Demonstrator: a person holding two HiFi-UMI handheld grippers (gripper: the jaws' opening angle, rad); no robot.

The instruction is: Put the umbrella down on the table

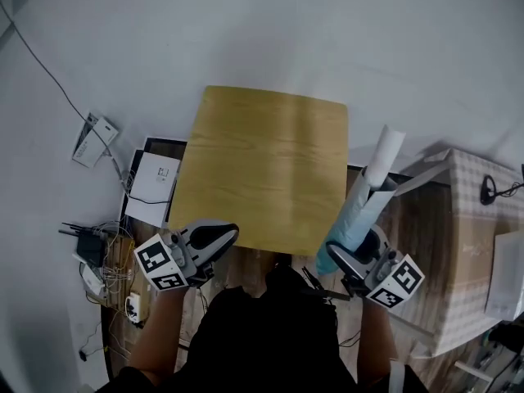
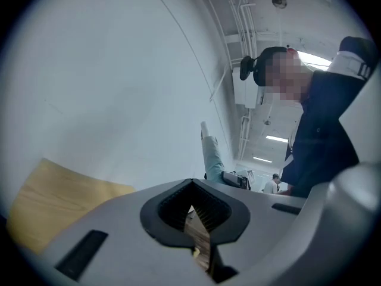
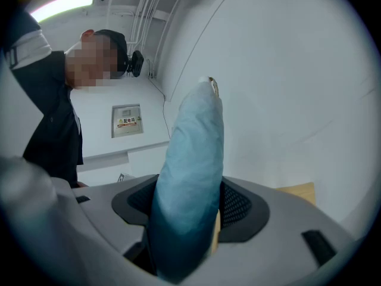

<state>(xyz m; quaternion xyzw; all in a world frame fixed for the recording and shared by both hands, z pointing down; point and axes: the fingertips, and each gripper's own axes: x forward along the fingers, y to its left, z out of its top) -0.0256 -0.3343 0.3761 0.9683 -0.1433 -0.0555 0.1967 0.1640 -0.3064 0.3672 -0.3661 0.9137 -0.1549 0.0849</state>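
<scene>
A folded light-blue umbrella point(image 1: 358, 210) with a white handle end stands tilted up and to the right, held at the table's near right corner. My right gripper point(image 1: 354, 262) is shut on its lower part; in the right gripper view the umbrella point(image 3: 191, 177) fills the gap between the jaws. The wooden table point(image 1: 262, 166) lies ahead, its top bare. My left gripper point(image 1: 214, 242) hovers at the table's near left corner, jaws closed with nothing in them point(image 2: 196, 225). From the left gripper view the umbrella point(image 2: 212, 155) shows far off.
A white box point(image 1: 154, 177) and a power adapter point(image 1: 92, 138) lie on the floor left of the table, with tangled cables point(image 1: 102, 260) below. A checked-cloth surface point(image 1: 471, 244) stands at the right. The person's dark clothing point(image 1: 270, 334) fills the bottom centre.
</scene>
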